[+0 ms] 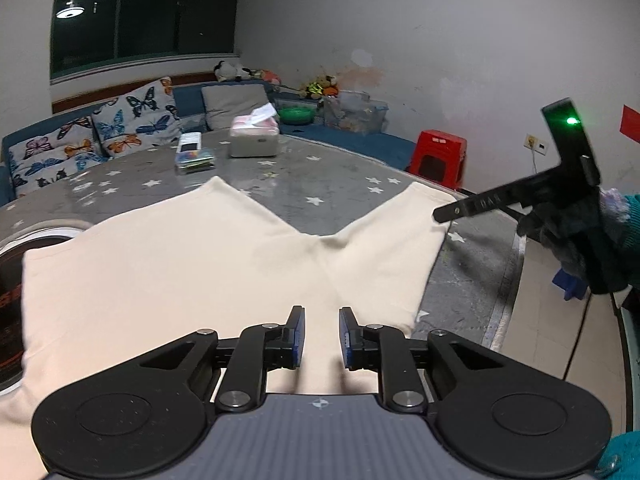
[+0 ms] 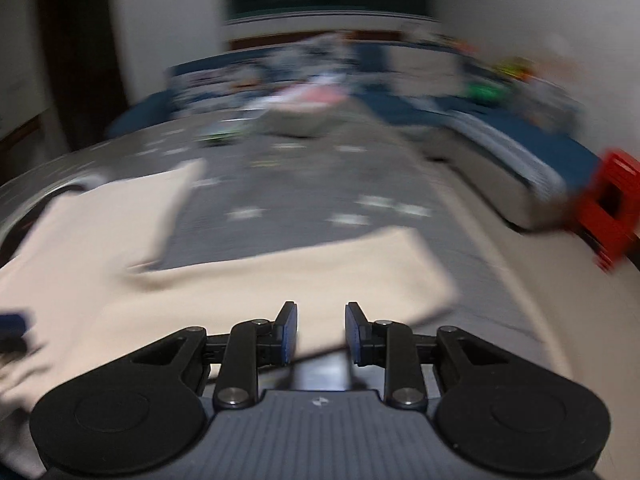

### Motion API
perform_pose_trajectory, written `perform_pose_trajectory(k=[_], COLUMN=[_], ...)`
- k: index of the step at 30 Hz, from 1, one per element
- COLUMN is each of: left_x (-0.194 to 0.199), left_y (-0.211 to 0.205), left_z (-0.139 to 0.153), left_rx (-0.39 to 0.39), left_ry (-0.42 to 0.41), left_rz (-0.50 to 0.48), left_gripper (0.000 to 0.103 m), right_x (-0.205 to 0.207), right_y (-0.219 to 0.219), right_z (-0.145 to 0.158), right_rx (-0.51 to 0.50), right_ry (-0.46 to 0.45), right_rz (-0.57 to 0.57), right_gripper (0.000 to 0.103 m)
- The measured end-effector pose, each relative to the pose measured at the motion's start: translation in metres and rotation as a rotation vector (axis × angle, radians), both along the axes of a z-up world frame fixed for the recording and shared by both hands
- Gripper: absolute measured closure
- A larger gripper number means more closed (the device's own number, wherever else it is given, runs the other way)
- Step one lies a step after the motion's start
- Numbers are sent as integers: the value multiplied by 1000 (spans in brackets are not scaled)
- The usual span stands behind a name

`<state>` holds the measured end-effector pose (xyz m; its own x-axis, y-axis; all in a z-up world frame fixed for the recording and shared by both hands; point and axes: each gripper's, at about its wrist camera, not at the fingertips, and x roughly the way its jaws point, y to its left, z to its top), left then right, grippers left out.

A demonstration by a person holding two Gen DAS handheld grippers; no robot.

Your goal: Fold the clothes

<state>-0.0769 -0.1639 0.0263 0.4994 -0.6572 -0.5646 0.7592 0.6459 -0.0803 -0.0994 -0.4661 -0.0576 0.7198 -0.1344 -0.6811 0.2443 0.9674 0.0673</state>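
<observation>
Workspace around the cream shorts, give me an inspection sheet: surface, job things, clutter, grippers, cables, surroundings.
Surface: grey star-print table, round edge.
Job's things: cream shorts spread flat, legs splayed away from the camera.
Clutter: tissue box and a small colourful pack at the far side.
Grippers: left gripper open above the shorts' waist; right gripper open over one leg, nothing held; that view is blurred.
Cables: one black cable hanging at the right of the left wrist view.
Surroundings: blue sofa, butterfly cushions, red stool, dark window.
</observation>
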Motion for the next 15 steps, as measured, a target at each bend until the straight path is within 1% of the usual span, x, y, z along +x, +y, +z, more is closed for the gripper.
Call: perform_pose_trajectory(k=[2,5,12,14,15], left_x=[1,-1,-8,-8,-8], left_y=[-6,-12,-18,-19,-20], left_z=[-4,-8,-13,-14,-14], left_rx=[5,11,22,25,26], left_ry=[11,22,31,32,33], left_rz=[-4,-11,-18,-19,-21], left_gripper=[83,83,83,83,83], right_x=[0,1,-1,-1,-1], right_y=[-20,-40,-48,-45,-44], right_z=[-7,-13,-18,-18,-17], right_rx=[18,67,65,44,49], right_ry=[-5,-26,-65,-63,-64], right_rz=[-78,-133,-169,-163,-155], right_gripper=[77,74,73,83,94])
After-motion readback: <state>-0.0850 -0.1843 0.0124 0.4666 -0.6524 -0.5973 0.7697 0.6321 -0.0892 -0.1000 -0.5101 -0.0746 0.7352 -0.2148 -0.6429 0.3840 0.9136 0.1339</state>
